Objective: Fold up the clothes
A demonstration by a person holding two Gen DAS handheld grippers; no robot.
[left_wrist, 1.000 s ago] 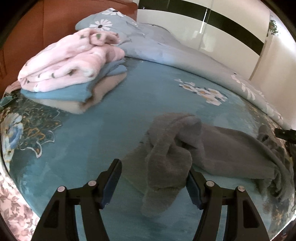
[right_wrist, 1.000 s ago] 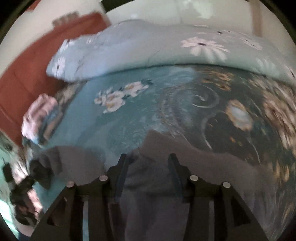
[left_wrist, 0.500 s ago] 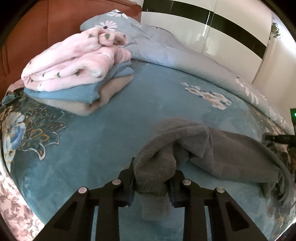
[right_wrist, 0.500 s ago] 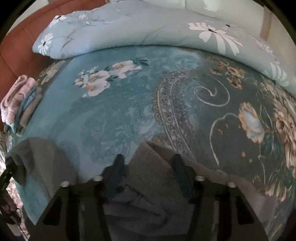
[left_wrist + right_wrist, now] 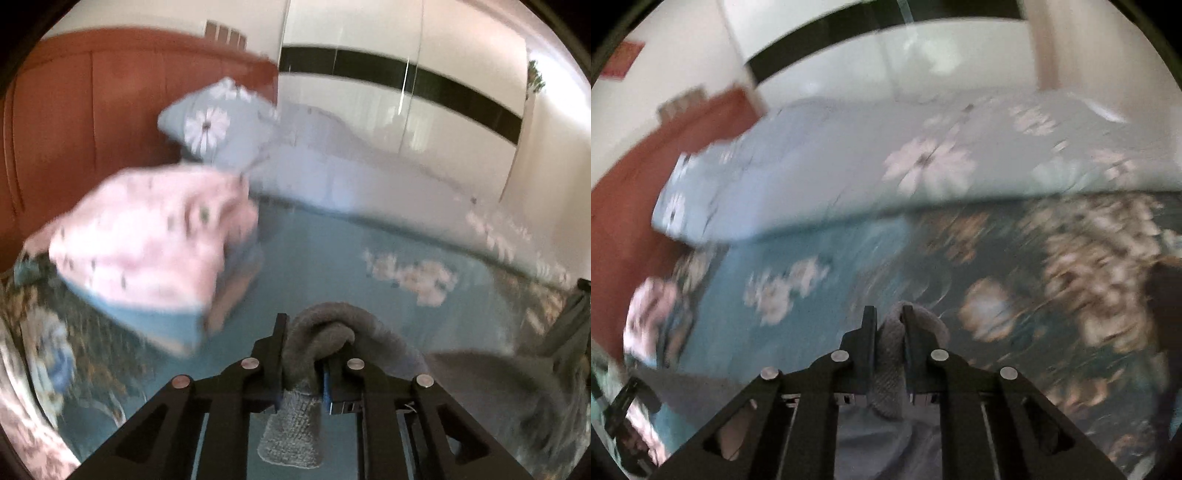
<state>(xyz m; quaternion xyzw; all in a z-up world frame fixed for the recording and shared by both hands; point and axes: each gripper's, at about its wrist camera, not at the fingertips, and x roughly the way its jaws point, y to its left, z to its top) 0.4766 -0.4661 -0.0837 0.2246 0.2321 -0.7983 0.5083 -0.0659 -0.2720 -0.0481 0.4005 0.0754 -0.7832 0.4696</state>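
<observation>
Here the left gripper (image 5: 301, 354) pinches a bunched fold of the grey fleecy knitted garment (image 5: 480, 384), its jaws closing on the cloth; a ribbed cuff hangs down just below the fingers (image 5: 277, 347). From that pinch the grey cloth runs off to the right of the gripper, sagging above the teal floral bedspread (image 5: 325, 266). Ahead and to the left of this gripper sits a stack of folded clothes: a pink spotted fleece piece (image 5: 147, 236) on top, with a blue layer and a beige one under it, all blurred. Further ahead lies a pale blue quilt with white daisies (image 5: 288, 147), and behind it a reddish-brown wooden headboard (image 5: 85, 125).

The right gripper (image 5: 889, 332) is likewise clamped on the grey garment (image 5: 886, 376), its jaws closing with a narrow ridge of cloth squeezed between them and rising a little past the fingertips. More grey fabric hangs below this gripper. Ahead of it the bedspread (image 5: 849, 280) and the daisy quilt (image 5: 871, 173) are smeared. At the far lower left of it, part of the other gripper's dark frame shows dimly.
</observation>
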